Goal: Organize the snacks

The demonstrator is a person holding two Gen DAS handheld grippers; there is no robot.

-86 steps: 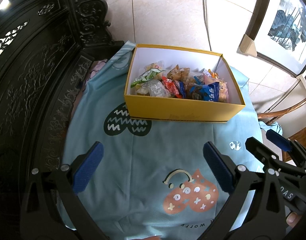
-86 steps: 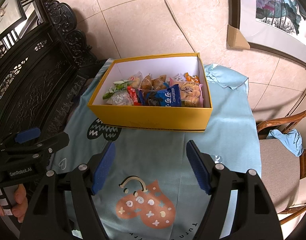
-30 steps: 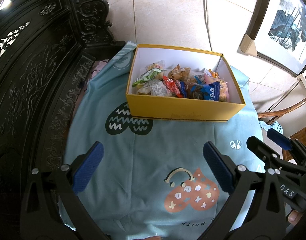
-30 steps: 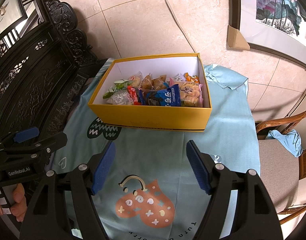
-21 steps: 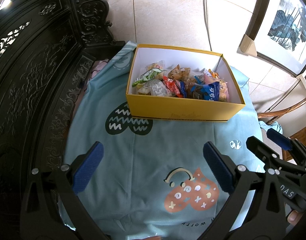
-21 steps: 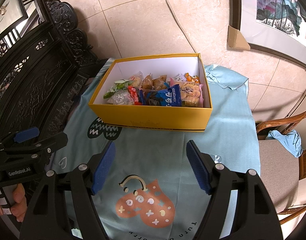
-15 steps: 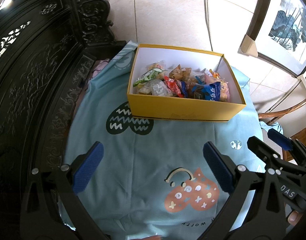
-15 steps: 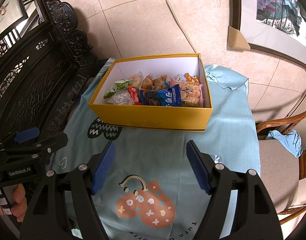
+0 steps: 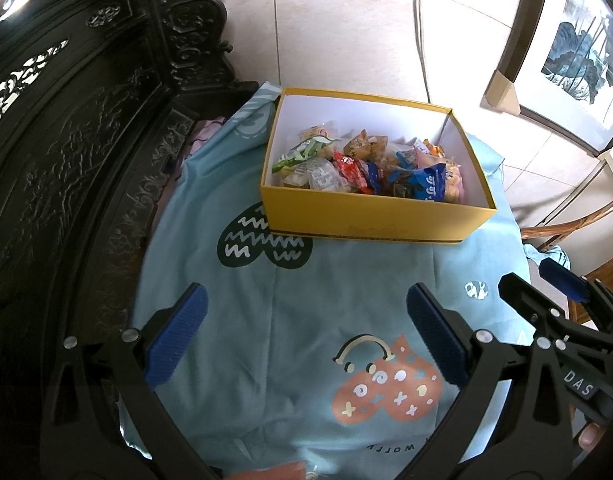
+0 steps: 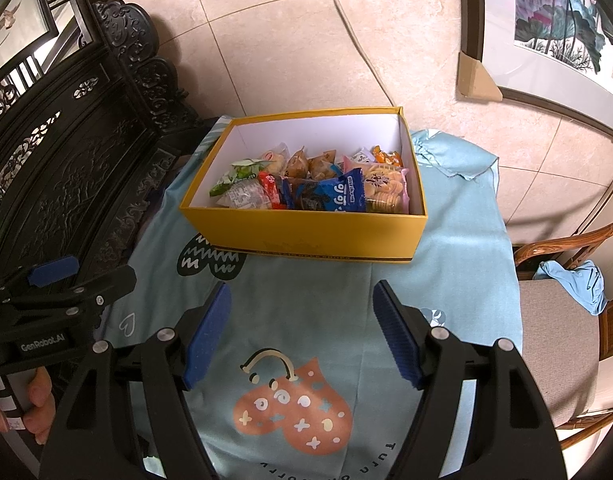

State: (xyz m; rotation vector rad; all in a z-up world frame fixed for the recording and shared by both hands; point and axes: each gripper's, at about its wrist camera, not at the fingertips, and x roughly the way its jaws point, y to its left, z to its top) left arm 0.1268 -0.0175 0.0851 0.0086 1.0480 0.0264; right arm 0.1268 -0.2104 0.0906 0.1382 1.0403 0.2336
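A: Hovering wide apart and empty, left gripper (image 9: pixel 302 332) and right gripper (image 10: pixel 300 334) sit near; snacks (image 10: pixel 314 186) fill the yellow box (image 10: pixel 306 242) beyond.

B: Risk? Crinkly wrappers slipping, or fingers nudging the box across that cloth (image 10: pixel 306 304).

both views are sharp and daylit, with strong fisheye bending and black vignetting at the corners. the carved dark furniture (image 9: pixel 78 152) sinks into deep shadow with little detail, while the pale floor tiles (image 9: pixel 346 32) look bright, almost washed out. the yellow box (image 10: pixel 306 240) casts only a soft shadow on the blue cloth (image 10: pixel 314 320).
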